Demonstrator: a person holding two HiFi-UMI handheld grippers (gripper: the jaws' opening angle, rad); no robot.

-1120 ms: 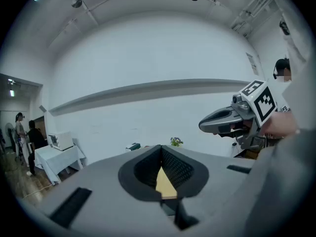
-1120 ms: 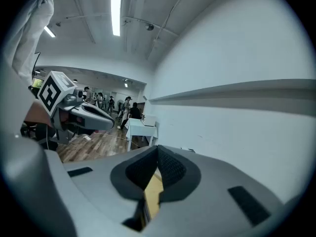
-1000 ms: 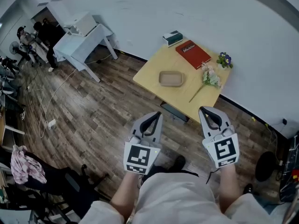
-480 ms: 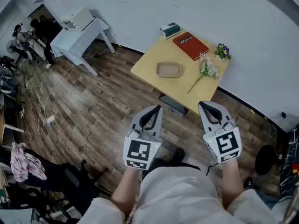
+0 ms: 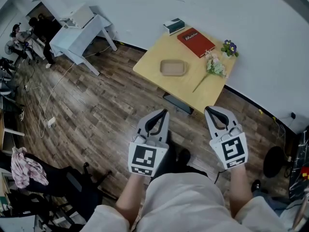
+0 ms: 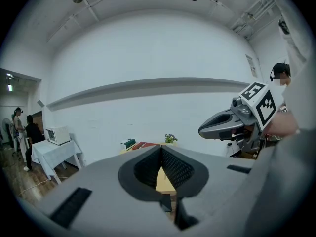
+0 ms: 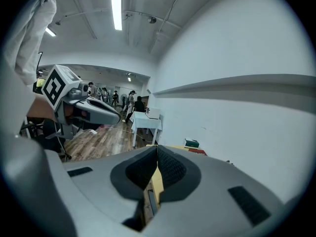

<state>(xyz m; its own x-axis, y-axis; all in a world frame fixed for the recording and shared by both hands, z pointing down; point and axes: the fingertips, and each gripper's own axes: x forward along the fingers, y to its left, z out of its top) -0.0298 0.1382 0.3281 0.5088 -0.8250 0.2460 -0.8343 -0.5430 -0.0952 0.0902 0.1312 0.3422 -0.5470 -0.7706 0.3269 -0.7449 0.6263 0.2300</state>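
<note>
**Head view.**
- Left tool [image 5: 163, 112] and right tool [image 5: 208, 109]: grey, each with a square-marker cube. They are held side by side over the brown plank floor [image 5: 96, 110]. The jaws of both are pressed together, with nothing in them.
- Pale wooden bench [image 5: 149, 67]: ahead of both tools and well apart from them, against the white wall [image 5: 145, 4].
- On the bench:
  - shallow tan rectangular tray [image 5: 173, 67], near the middle;
  - red hardback book [image 5: 195, 36] and small green-and-white box [image 5: 173, 25], at the wall side;
  - purple-flowered pot plant [image 5: 230, 48], at the far right corner;
  - long-stemmed flower spray [image 5: 212, 67], lying just right of the tray.
- White-draped side table [image 5: 79, 33]: to the left, apart from the bench.

**Left gripper view.**
- Left tool [image 6: 161, 154]: ribbed pads meet and grip nothing. A sliver of the bench [image 6: 164, 181] shows below them.
- The box [image 6: 128, 143] and the pot plant [image 6: 170, 138] show just above the jaw line.
- Right tool [image 6: 202, 127]: alongside at the right.

**Right gripper view.**
- Right tool [image 7: 157, 154]: pads closed together and empty. The bench [image 7: 157, 186] shows beneath them.
- Left tool [image 7: 117, 117]: at the left.
- The box [image 7: 191, 143] stands by the wall.
</note>
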